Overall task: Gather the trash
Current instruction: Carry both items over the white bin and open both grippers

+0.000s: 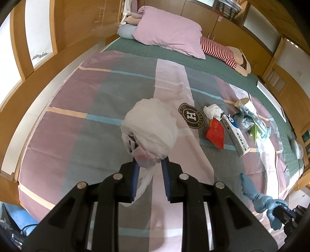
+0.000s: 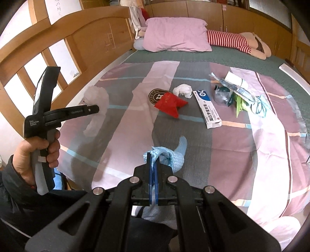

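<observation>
My left gripper (image 1: 149,164) has its jaws apart around the knotted neck of a white plastic bag (image 1: 151,128) that bulges over the bed; I cannot tell whether the pads press it. The bag and left gripper also show in the right wrist view (image 2: 96,95). My right gripper (image 2: 153,157) is shut on a light blue cloth (image 2: 170,157), also seen in the left wrist view (image 1: 259,197). Trash lies on the bedspread: a red wrapper (image 2: 170,103), a crumpled white tissue (image 2: 183,90), a white ointment box (image 2: 207,108), and clear plastic packaging with green bits (image 2: 234,91).
The bed has a striped pink and grey cover (image 2: 232,145), a pink pillow (image 2: 174,33) and a striped stuffed doll (image 2: 232,41) at the far end. A wooden headboard (image 2: 81,42) runs along the left. Wooden cabinets (image 2: 213,15) stand behind the bed.
</observation>
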Motion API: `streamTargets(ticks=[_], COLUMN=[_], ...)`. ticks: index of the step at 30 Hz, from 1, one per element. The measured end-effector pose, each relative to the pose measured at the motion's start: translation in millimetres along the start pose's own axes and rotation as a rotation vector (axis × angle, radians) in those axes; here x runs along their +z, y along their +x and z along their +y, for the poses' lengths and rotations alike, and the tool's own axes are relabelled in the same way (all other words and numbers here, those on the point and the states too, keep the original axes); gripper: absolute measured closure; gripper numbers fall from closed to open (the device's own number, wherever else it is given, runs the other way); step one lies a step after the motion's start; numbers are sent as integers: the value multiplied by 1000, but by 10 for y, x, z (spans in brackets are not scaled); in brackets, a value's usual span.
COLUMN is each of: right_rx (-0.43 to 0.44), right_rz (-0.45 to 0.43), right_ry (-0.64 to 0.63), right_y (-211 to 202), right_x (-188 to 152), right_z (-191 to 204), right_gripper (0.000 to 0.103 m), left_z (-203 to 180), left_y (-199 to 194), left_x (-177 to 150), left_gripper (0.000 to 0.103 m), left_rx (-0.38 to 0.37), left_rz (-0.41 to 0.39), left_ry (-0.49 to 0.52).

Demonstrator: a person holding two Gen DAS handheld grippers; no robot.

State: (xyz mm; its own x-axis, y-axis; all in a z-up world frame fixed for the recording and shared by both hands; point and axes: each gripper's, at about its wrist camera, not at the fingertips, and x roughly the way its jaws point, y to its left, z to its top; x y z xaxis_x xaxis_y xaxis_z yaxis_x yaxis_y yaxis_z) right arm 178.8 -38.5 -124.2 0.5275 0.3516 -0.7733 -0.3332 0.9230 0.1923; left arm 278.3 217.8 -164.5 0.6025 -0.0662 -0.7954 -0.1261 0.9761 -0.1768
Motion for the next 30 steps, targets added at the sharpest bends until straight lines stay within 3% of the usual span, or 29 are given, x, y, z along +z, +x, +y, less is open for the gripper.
streamTargets(ticks=[14,22,28,30], right_rx=[-8,-10,-33,-51], right_rz=[-54,-174,-263,-290], right_ry=[-6,-23,-15,-9], right_y=[-262,-969,-1530,-1722], right_x=[-40,-194,-364,-456], right_z=[102,69,-79,-151], right_gripper=[100,100,100,100], left_z=[-45,-243,-602,-777], left_y=[-138,-491,-1041,-1196], left_x=[-54,-464,-681,-704], left_gripper=[81,81,81,81], left_rx=[-46,-35,-101,-155], left_rz=[-39,-100,-147,-143], left_ry=[61,100,142,171])
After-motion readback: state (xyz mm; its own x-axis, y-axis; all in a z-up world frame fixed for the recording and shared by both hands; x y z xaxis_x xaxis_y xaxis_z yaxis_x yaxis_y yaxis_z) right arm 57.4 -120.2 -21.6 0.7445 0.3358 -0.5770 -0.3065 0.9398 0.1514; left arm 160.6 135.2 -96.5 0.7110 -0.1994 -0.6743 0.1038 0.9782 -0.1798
